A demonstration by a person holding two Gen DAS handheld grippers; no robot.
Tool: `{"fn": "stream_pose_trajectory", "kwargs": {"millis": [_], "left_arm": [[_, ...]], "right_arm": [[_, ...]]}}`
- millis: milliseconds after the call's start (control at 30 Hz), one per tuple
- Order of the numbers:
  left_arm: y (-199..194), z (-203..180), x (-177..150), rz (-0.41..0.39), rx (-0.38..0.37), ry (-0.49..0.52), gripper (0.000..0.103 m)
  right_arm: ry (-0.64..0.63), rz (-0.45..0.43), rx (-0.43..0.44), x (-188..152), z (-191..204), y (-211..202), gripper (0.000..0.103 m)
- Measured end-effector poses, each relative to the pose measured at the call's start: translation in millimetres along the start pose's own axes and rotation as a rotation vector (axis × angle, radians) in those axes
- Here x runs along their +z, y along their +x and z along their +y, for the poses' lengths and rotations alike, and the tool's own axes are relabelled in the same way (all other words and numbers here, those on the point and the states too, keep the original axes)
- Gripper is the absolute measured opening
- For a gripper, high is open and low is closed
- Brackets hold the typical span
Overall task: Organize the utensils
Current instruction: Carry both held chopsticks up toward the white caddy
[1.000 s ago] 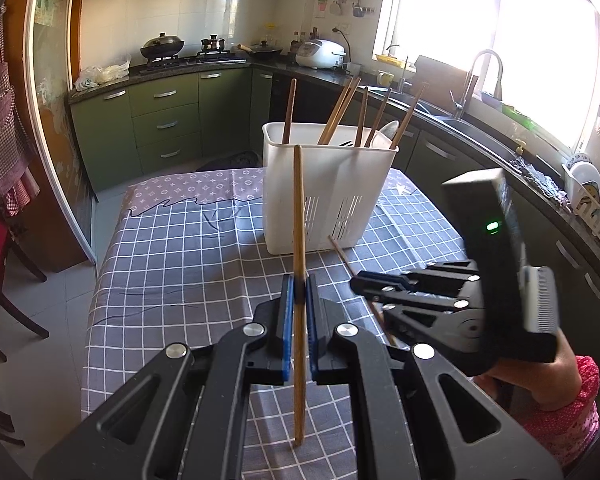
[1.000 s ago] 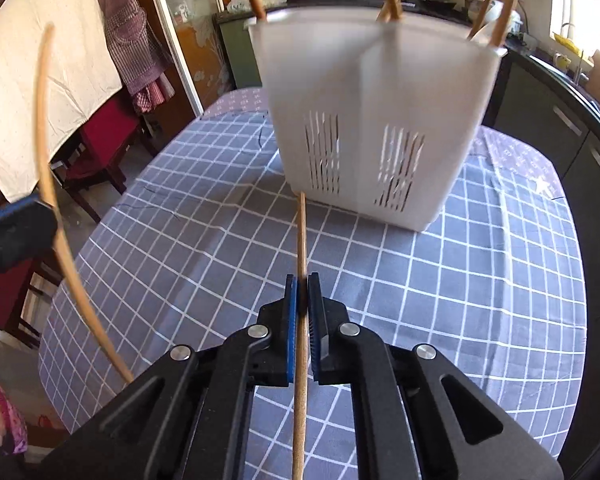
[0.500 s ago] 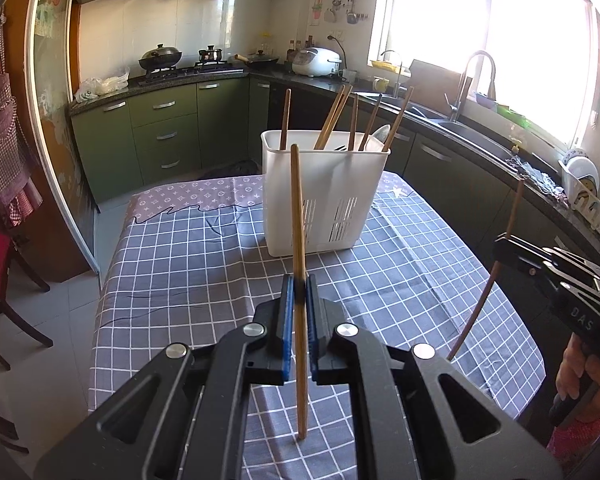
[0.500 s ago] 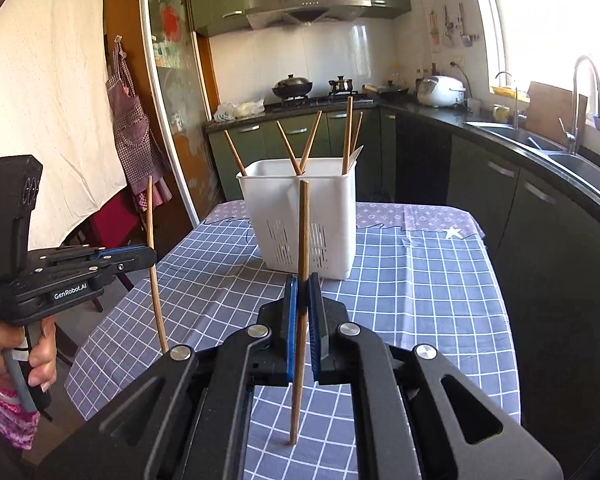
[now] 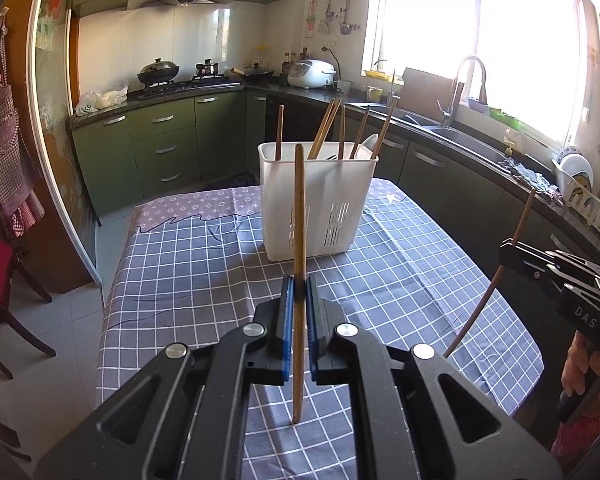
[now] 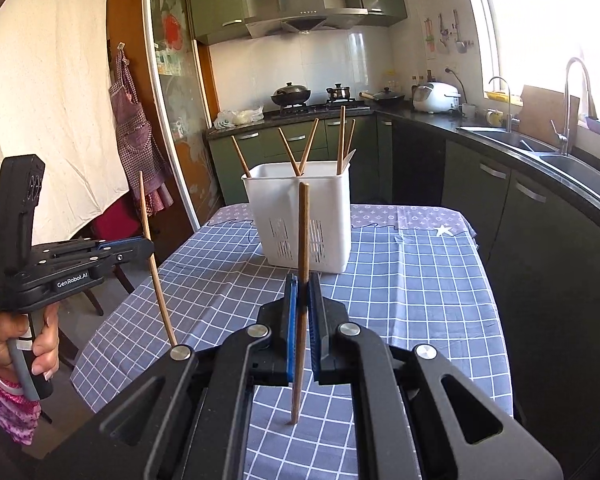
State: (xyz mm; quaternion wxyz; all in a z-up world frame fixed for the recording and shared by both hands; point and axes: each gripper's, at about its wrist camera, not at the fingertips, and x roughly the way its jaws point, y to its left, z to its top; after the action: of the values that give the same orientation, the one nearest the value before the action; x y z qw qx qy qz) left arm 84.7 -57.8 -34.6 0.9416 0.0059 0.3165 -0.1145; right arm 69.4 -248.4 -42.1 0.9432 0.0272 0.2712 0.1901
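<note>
Both grippers, left gripper (image 5: 297, 300) and right gripper (image 6: 302, 300), are each clenching an upright brown wooden chopstick (image 5: 299, 240) well short of the white slotted plastic utensil basket (image 5: 316, 204); next, each probably needs carrying over its rim.

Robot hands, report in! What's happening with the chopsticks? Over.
Left gripper shut on one chopstick. Right gripper shut on another chopstick. White holder ahead on table, path open.
</note>
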Motion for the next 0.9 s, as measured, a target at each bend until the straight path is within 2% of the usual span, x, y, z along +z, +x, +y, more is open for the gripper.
{"fn": "stream_pose_trajectory", "kwargs": {"millis": [333, 500, 733, 900], "left_arm": [[3, -3, 5, 0.004, -0.008, 0.01, 0.006], [5, -2, 11, 0.002, -0.015, 0.014, 0.006], [-1, -5, 33, -0.01, -0.045, 0.025, 0.006], [-13, -9, 67, -0.031, -0.075, 0.046, 0.006]], "right_arm": [[-0.005, 0.017, 0.026, 5, 0, 9, 0.006], [-0.003, -0.003, 0.052, 17, 0, 6, 0.006], [-0.008, -0.074, 0.1, 59, -1, -7, 0.006], [-0.022, -0.13, 0.132, 104, 3, -16, 0.006]]}}
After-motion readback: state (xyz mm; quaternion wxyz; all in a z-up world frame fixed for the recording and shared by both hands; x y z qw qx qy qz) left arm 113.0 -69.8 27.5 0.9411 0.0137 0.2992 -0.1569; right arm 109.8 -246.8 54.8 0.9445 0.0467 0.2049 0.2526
